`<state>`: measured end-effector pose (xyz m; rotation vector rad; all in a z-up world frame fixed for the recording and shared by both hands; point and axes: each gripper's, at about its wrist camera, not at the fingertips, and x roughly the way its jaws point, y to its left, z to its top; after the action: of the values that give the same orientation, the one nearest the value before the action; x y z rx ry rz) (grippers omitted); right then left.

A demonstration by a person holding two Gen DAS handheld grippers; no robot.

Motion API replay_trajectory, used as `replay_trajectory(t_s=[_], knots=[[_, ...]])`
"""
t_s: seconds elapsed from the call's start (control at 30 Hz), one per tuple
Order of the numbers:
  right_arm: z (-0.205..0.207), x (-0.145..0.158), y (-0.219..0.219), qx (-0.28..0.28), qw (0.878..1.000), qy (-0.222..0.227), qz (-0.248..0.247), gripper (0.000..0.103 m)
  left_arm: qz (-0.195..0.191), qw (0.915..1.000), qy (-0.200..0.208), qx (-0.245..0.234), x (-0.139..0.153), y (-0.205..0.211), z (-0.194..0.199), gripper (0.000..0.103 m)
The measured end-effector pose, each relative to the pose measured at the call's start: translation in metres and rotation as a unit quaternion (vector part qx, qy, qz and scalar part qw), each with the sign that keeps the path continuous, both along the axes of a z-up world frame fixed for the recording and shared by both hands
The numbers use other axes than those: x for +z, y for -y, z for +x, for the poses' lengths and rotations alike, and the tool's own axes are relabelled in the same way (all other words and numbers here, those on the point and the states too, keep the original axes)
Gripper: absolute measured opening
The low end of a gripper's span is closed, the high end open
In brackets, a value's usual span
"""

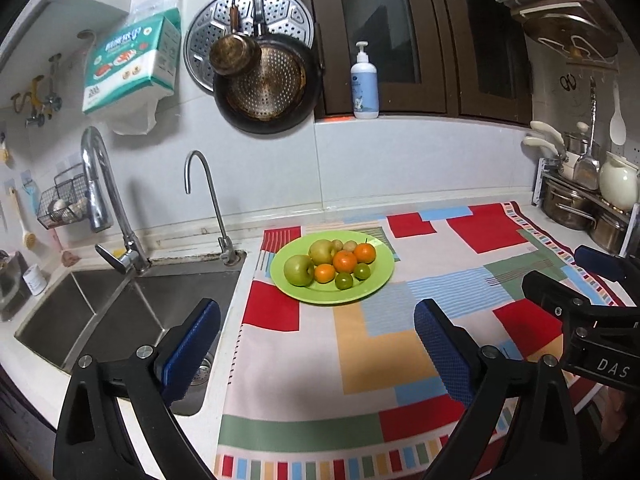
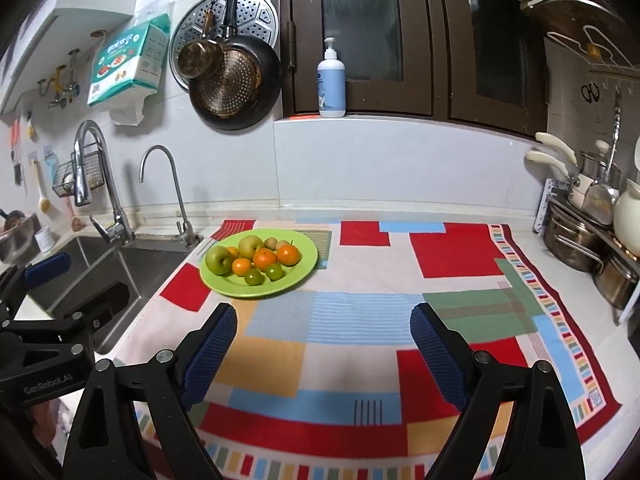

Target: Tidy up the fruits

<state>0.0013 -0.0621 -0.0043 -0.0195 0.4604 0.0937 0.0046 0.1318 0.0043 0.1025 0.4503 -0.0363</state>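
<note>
A green plate [image 1: 376, 280] [image 2: 304, 270] sits on the patterned cloth near the sink. It holds two green apples [image 1: 299, 270] [image 2: 219, 259], several oranges [image 1: 344, 261] [image 2: 265, 259], two small green fruits [image 1: 343, 281] [image 2: 253, 278] and two small brown fruits [image 1: 350, 245] [image 2: 271, 243]. My left gripper [image 1: 316, 344] is open and empty, hovering above the cloth in front of the plate. My right gripper [image 2: 323, 352] is open and empty, to the plate's front right. Each gripper shows at the edge of the other's view.
A steel sink [image 1: 120, 312] with two faucets [image 1: 204, 200] lies left of the cloth [image 2: 360, 320]. Pans hang on the wall [image 1: 268, 80]. A soap bottle [image 2: 332, 80] stands on the window sill. Pots on a rack [image 2: 580, 236] stand at the right.
</note>
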Motion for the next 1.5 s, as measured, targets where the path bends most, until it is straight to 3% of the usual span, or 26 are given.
replay_trajectory(t_s=[0.7,1.5], knots=[[-0.072,0.011,0.016,0.003,1.000,0.024,-0.001,0.090,0.003,0.9998,0.018,-0.002,0.011,0.015,-0.071,0.103],[-0.095,0.011,0.024,0.002,1.000,0.029,-0.006,0.090,-0.013,0.9999,0.008,-0.001,0.011,0.019,-0.085,0.103]])
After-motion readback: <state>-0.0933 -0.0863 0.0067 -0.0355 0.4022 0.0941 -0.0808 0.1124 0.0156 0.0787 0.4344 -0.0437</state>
